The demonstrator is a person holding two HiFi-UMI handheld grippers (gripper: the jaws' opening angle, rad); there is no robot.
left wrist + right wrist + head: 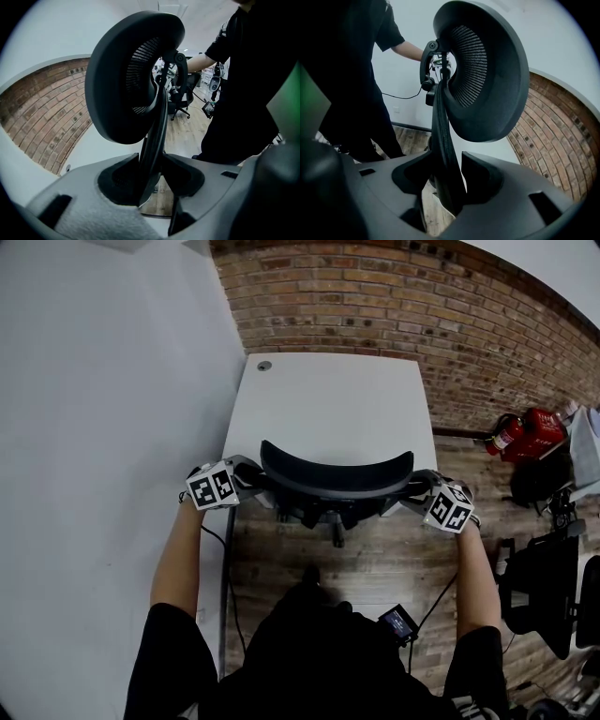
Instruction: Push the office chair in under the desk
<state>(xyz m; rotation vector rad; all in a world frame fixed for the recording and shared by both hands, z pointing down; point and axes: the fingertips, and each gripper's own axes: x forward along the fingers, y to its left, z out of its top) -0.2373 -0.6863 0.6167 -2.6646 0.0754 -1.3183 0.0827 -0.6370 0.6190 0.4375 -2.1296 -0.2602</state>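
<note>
Holding office chair [336,468] by its backrest at the near edge of the desk [328,399]; noted left gripper [251,476] clamped on the backrest's side rim toward the desk's left end, jaws moderately apart, thin rim pinched between the pads; noted right gripper [420,488] clamped likewise on the rim toward the desk's right end; saw nothing else in either grip; read backrest's long axis as parallel to the desk's near edge, curve bowed away from the desk; placed chair between the two grippers and slightly desk-ward of them; found neither hand nearer, one at each end; judged coming push to run straight toward the desk with even pressure, else expect a swivel off square; saw chair base on the near side of the desk, below the backrest; judged seat only partly under; could not tell clearance beneath the desk top
</note>
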